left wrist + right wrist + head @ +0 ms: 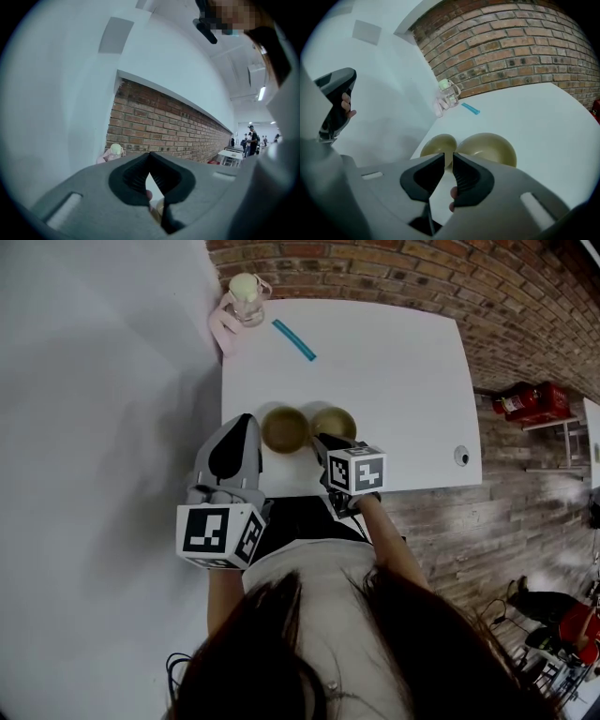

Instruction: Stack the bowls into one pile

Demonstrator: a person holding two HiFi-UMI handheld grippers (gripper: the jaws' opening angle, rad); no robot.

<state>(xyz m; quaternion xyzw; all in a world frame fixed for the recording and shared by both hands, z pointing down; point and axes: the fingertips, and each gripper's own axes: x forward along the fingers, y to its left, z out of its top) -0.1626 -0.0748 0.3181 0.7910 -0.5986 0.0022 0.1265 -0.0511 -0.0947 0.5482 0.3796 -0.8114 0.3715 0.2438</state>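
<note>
Hovering just before the right bowl, right gripper is holding jaws slightly parted, empty; left gripper is sitting closed, empty.

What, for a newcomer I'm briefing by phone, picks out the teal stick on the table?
Start at the white table by the brick wall. At its far left corner stands a lidded clear cup; the teal stick lies flat right of it. It is the only slim, bright thing, unlike the two round olive bowls at the near edge.
</note>
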